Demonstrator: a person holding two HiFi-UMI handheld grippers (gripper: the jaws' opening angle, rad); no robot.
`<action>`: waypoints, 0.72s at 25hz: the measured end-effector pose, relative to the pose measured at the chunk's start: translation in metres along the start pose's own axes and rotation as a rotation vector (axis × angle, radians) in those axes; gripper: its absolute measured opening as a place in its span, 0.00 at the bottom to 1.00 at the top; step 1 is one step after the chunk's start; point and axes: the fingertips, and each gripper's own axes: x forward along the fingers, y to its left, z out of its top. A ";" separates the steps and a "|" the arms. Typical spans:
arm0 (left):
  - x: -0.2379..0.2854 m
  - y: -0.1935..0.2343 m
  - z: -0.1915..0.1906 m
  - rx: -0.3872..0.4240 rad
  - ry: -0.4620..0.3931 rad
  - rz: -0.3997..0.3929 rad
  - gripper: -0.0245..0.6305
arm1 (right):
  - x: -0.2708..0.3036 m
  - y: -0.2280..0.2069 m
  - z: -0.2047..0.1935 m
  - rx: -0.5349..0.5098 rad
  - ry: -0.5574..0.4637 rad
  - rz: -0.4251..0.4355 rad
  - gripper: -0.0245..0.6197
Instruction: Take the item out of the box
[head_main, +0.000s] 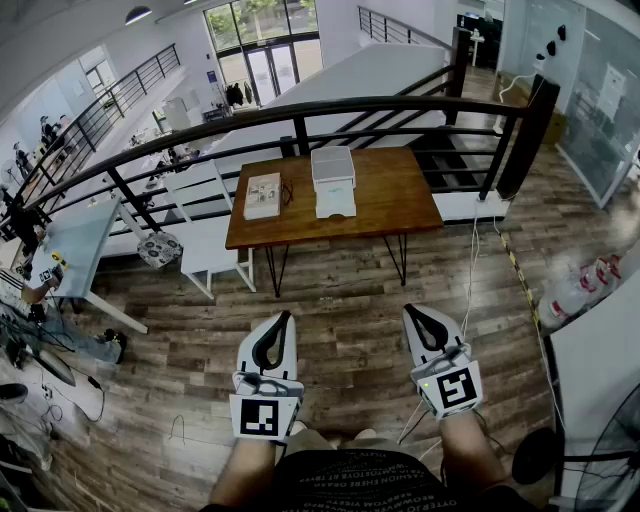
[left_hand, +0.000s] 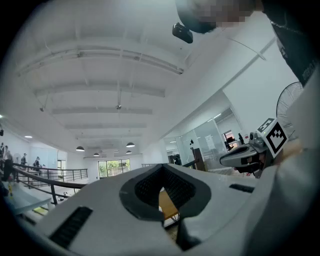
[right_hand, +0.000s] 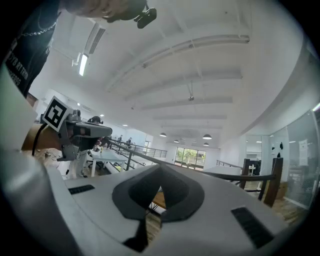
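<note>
A white box (head_main: 333, 167) stands on the far side of a brown wooden table (head_main: 395, 205), with a smaller white piece (head_main: 336, 203) lying just in front of it. What the box holds is hidden from here. Both grippers hang low near the person's body, well short of the table. My left gripper (head_main: 284, 320) (left_hand: 161, 168) is shut with nothing in it. My right gripper (head_main: 413, 312) (right_hand: 161, 168) is also shut and empty. Each gripper view looks up at the ceiling, with a sliver of the table showing past the jaws.
A flat beige booklet (head_main: 263, 195) lies on the table's left part. A white chair (head_main: 205, 245) stands left of the table and a black railing (head_main: 300, 110) runs behind it. Wooden floor lies between me and the table. A fan (head_main: 600, 455) stands at the lower right.
</note>
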 end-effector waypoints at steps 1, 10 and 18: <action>0.001 0.002 -0.004 0.010 0.010 -0.001 0.04 | 0.002 -0.002 0.000 0.010 -0.006 -0.004 0.03; 0.007 0.011 -0.016 0.028 0.024 0.037 0.04 | 0.014 -0.007 -0.010 0.065 0.004 0.036 0.05; 0.015 0.033 -0.024 0.042 0.028 0.032 0.04 | 0.039 -0.001 -0.019 0.089 0.006 0.039 0.27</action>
